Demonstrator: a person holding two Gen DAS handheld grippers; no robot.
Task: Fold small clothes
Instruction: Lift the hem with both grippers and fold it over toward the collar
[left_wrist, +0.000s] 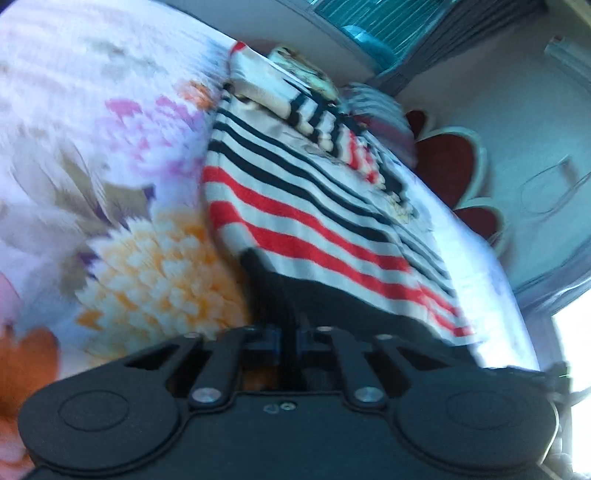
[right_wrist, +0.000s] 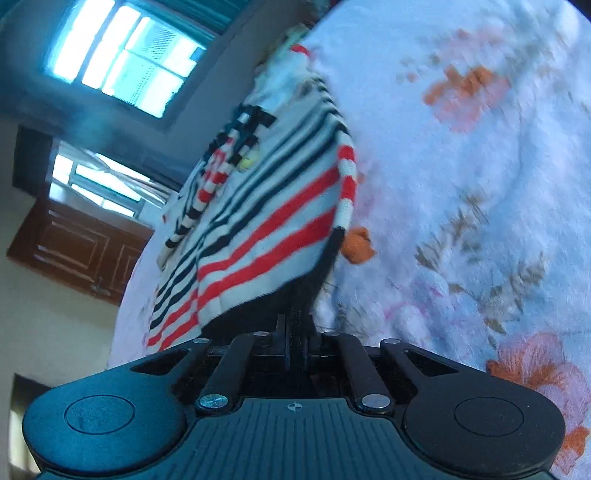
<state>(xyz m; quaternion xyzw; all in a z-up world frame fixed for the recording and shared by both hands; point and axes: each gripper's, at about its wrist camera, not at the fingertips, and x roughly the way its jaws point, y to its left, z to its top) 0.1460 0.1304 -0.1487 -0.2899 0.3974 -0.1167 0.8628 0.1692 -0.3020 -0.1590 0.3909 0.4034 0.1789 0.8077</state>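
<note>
Left wrist view: left gripper (left_wrist: 286, 295) has its fingers closed tight on the black bottom hem of a striped sweater (left_wrist: 295, 206), near one corner. Rest of the sweater lies spread out ahead on a flowered blanket (left_wrist: 110, 147), so the grip looks like prep for lifting the hem & folding it up toward the neck end. Sweater is white w/ red stripes lower down, black stripes higher up, black band at the hem; some printed patch near the chest, too blurry to read. A sleeve seems folded across the upper part. More folded cloth (left_wrist: 376, 107) sits just past the collar end, can't tell what it is. Red flower-shaped rug (left_wrist: 447, 166) on the floor beyond the blanket's edge.

Right wrist view: right gripper (right_wrist: 295, 314) is also clamped shut on the black hem, at the other corner prob., w/ the side edge of the sweater running up right beside the blanket. Both corners held = hem stays level when raised, I'd judge. Fabric looks knit, soft, a bit fuzzy; lies mostly flat w/ slight ripple at the held end. Windows (right_wrist: 125, 55) & a brown wooden door (right_wrist: 81, 251) in the bkgd.
</note>
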